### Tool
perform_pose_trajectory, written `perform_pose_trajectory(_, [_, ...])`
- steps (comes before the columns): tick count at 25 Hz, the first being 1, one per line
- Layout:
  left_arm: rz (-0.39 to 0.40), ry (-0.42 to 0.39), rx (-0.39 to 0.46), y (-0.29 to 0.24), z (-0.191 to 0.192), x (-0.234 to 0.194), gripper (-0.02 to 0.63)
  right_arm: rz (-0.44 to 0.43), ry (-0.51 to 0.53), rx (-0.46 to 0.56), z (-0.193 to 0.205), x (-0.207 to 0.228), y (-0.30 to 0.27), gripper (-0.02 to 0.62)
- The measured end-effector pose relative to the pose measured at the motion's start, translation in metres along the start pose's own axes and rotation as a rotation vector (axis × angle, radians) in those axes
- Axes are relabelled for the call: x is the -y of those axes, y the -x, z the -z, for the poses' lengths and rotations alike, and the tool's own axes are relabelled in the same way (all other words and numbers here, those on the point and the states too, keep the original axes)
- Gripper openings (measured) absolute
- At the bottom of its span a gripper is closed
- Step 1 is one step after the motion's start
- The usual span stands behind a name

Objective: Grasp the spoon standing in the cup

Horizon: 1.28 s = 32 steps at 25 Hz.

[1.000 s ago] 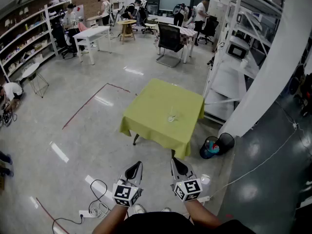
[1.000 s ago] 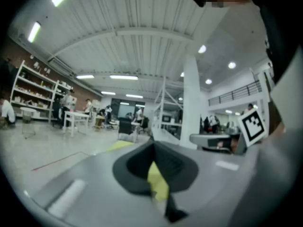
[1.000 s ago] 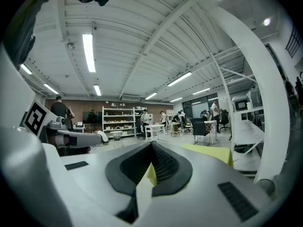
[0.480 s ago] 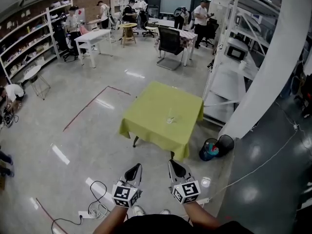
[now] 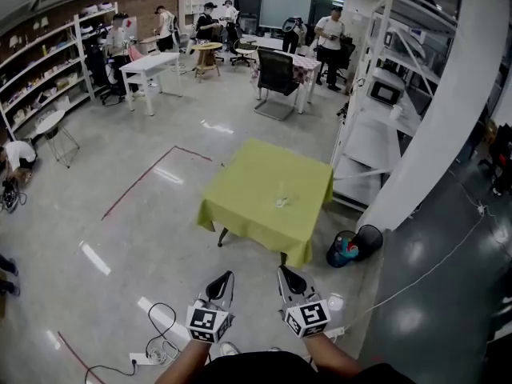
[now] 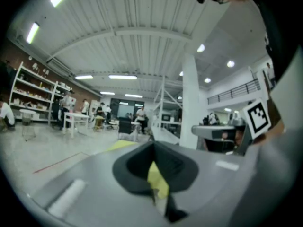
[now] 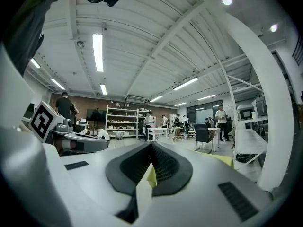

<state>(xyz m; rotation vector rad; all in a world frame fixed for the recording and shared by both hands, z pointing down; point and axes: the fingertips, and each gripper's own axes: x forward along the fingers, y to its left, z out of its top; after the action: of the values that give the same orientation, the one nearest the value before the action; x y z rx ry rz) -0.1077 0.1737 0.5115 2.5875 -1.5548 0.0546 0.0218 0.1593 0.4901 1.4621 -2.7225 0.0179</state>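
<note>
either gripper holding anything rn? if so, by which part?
Nothing is held. Left gripper and right gripper are both shut on nothing, well short of the table where the cup stands.

Black bin (image 5: 370,234) stands near the green table (image 5: 240,200).

Square table (image 5: 240,206), draped in a yellow-green cloth (image 5: 308,178) that hangs over every edge, stands on glossy grey floor (image 5: 120,222). Near cloth centre: one small clear cup (image 5: 282,200). Contents too small to tell.
</note>
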Motion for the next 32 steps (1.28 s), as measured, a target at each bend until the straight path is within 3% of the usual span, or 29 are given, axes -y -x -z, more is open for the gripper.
perform_pose_trajectory(5, [0.024,-0.042,0.013,0.004,0.001,-0.015,0.006,0.024,-0.009,0.006,0.001,-0.017,-0.014,0.008])
perform_pose_trajectory(14, [0.023,-0.029,0.029,-0.008,-0.010,-0.028,0.006,0.011,-0.011,0.009,-0.008,-0.021,-0.032,0.008])
perform_pose_trajectory(22, [0.038,-0.048,0.030,-0.055,-0.019,-0.021,0.006,0.015,-0.038,0.027,-0.011,0.020,-0.061,0.008])
perform_pose_trajectory(32, [0.031,-0.074,0.011,-0.140,-0.024,-0.006,0.006,0.012,-0.035,0.039,-0.008,0.107,-0.086,0.008])
